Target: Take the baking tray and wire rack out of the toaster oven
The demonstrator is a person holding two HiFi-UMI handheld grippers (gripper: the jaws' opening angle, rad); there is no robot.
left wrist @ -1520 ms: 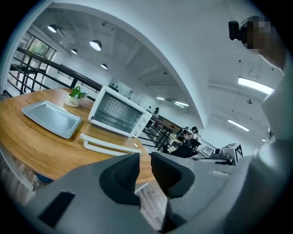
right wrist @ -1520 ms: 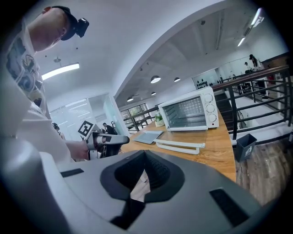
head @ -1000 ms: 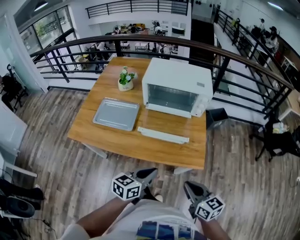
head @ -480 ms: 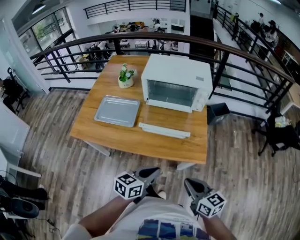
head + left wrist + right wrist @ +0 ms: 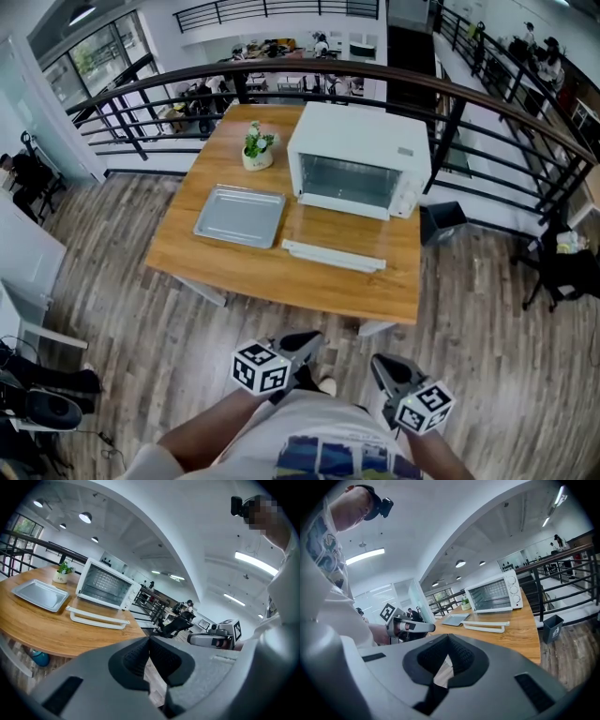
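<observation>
A white toaster oven [image 5: 359, 159] stands at the back right of the wooden table [image 5: 234, 272]. Its glass door lies open and flat, with the white handle [image 5: 333, 255] toward me. The silver baking tray [image 5: 240, 216] lies on the table left of the oven, also seen in the left gripper view [image 5: 40, 595]. I cannot tell whether a wire rack sits inside the oven [image 5: 105, 585]. My left gripper [image 5: 305, 345] and right gripper [image 5: 382, 367] hang close to my body, well short of the table. Both are shut with nothing between the jaws [image 5: 149, 638] [image 5: 449, 635].
A small potted plant [image 5: 254, 145] stands behind the tray. A dark curved railing [image 5: 309, 73] runs behind the table. On the plank floor right of the table sits a black bin [image 5: 441, 221]. A dark chair [image 5: 558, 272] is at the far right.
The head view has shifted a little, so the table sits slightly lower and more to the right in the picture. Grippers, tray and oven have not moved.
</observation>
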